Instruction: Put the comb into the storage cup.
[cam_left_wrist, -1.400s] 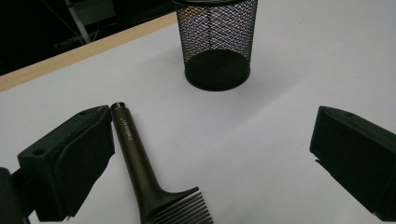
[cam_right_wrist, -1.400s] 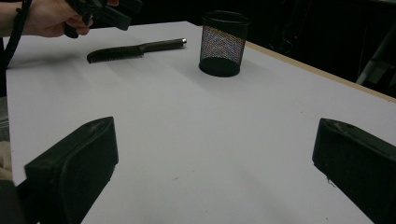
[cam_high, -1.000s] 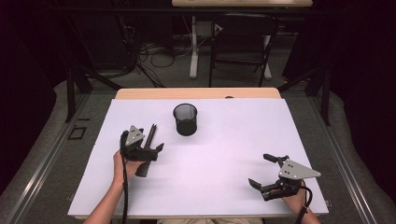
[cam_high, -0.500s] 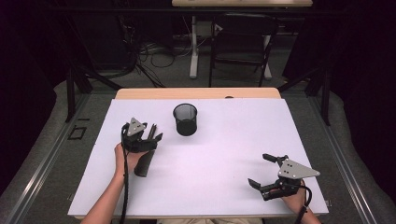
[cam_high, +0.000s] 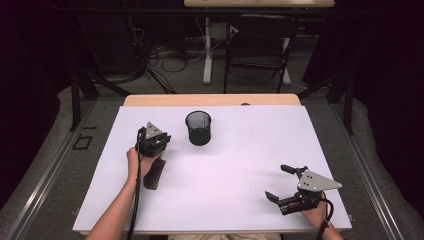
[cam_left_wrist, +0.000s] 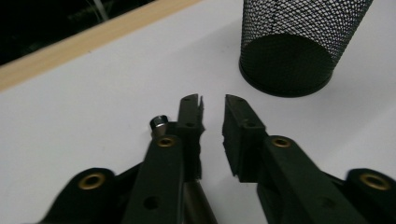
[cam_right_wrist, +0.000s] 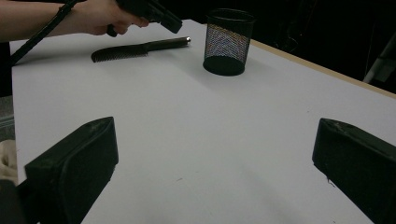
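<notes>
White table (cam_high: 240, 170), wooden far edge; dark, seemingly cable-strewn floor (cam_high: 165, 65).

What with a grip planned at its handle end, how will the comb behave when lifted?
The comb looks like rigid plastic, so it probably stays straight. Long and thin, it is likely light but may pivot, teeth end down. Its flat toothed part should stop rolling.

Black hand-held gripper (cam_high: 152, 141); grey triangular plate; brass rivets; trailing cable.

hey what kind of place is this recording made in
Probably a lab or recording workspace: a table covered in white, dark curtains around it, loose cables on the floor behind, and a folding chair.
</notes>
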